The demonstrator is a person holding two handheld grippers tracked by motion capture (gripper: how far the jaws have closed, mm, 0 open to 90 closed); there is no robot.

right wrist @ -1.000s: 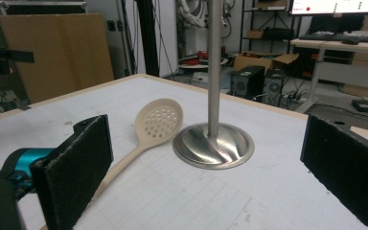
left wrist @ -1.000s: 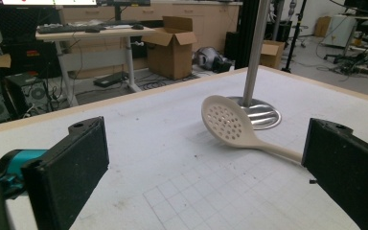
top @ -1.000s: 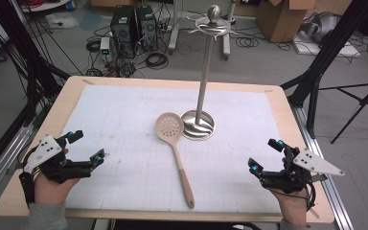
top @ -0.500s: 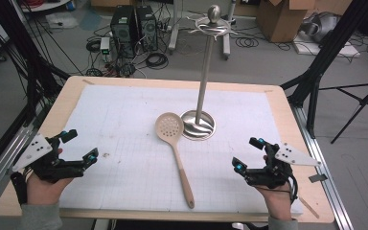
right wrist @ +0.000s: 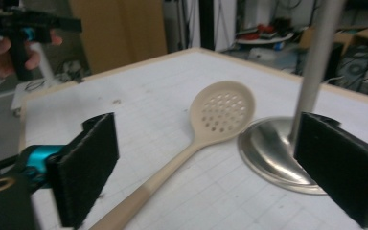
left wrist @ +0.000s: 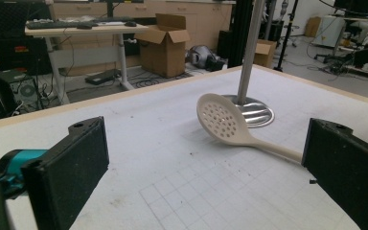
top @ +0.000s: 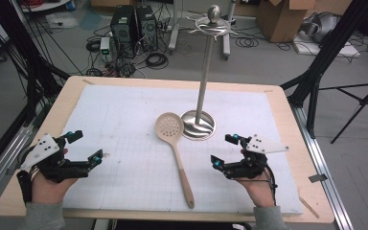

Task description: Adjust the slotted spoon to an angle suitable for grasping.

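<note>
Spoon: the beige slotted plastic spoon [top: 174,152] lay mid-frame on the white gridded mat [top: 124,115], its bowl beside the steel stand's round base [top: 198,124].
Left gripper [top: 85,149]: lower left, jaws apart, empty.
Right gripper [top: 225,151]: lower right, jaws apart, empty.

A beige slotted spoon [top: 175,151] lies flat on the white bench mat [top: 124,120], perforated bowl beside the metal stand's base [top: 199,125], handle toward the person.

Slotted spoon [top: 174,143] on the mat [top: 124,115], bowl just beside the stand's base [top: 199,125], between both tools.
</note>
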